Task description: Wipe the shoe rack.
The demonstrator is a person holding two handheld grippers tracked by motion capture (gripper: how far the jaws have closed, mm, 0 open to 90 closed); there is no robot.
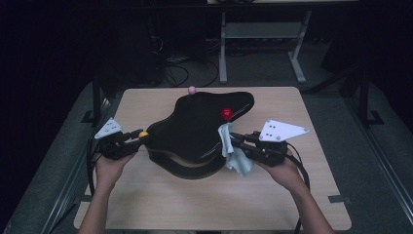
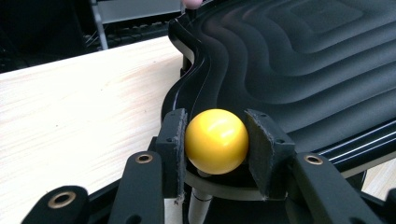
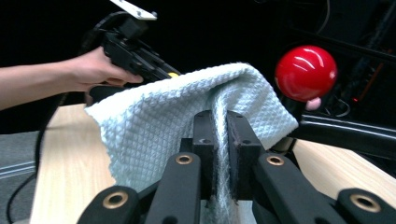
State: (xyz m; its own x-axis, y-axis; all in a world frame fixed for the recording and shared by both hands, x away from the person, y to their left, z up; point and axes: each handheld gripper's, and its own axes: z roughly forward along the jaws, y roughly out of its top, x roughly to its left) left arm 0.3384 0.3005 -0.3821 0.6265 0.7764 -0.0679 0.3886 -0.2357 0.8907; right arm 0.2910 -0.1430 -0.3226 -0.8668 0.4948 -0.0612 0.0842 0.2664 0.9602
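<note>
In the high view a black wavy-topped board (image 1: pixel 195 131) lies across the middle of the frame on a pale wooden table (image 1: pixel 219 204), one lobe reaching toward the upper right; a yellow ball knob (image 1: pixel 143 134) stands at its left tip, a red ball knob (image 1: pixel 226 113) sits right of centre on its top, and a small pink ball knob (image 1: pixel 192 89) shows at its upper edge; the left gripper (image 1: pixel 130 138) comes in from the left of the frame, held in the person's left hand (image 1: pixel 111 168), and its jaws stand partly closed with the pads pressed on either side of the yellow knob; in the left gripper view that yellow knob (image 2: pixel 216 141) fills the gap between the two pads at lower centre, with the board's ridged black surface (image 2: pixel 299 60) spreading over the upper right and the table (image 2: pixel 74 107) at the left; the right gripper (image 1: pixel 237 140) comes in from the right of the high view, held in the right hand (image 1: pixel 285 173), with its jaws nearly together and pinching a pale blue waffle-weave cloth (image 1: pixel 233 151) that hangs against the board's right edge, just below the red knob; in the right gripper view the cloth (image 3: pixel 163 121) drapes over the jaws at centre, a fold of it clamped between them, the red knob (image 3: pixel 306 73) sits at upper right just beside the cloth, and the left hand (image 3: pixel 93 70) shows at upper left
</note>
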